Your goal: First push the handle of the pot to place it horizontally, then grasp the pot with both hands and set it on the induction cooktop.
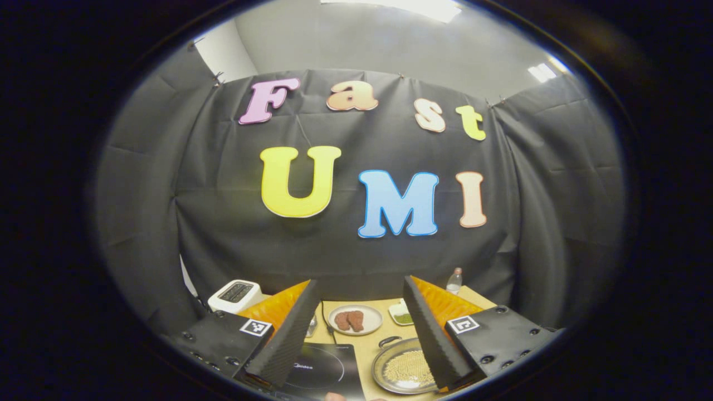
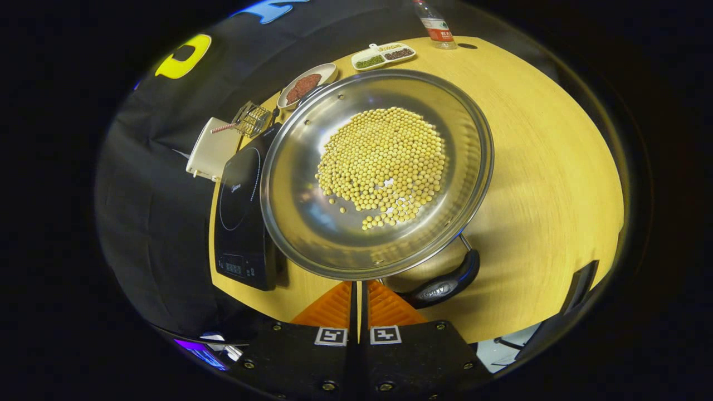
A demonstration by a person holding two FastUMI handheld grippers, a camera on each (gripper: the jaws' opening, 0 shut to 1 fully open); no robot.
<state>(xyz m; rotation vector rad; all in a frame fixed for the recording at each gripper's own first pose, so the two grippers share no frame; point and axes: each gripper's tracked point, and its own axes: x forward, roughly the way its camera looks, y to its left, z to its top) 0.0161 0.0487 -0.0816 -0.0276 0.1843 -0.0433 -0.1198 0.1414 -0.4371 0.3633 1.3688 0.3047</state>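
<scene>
right gripper has its fingers pressed together just near of the pot, handle hanging right beside them, while the left gripper is spread wide further back, with the cooktop just left of the pot

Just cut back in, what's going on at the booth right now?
A person holds a gripper in each hand over a wooden table. The right gripper, fingers closed together with nothing between them, sits at the near rim of the steel pot of yellow beans, beside its black handle. The left gripper is open and raised, gripping nothing. The pot rests on the table next to the induction cooktop, not yet on it.
</scene>
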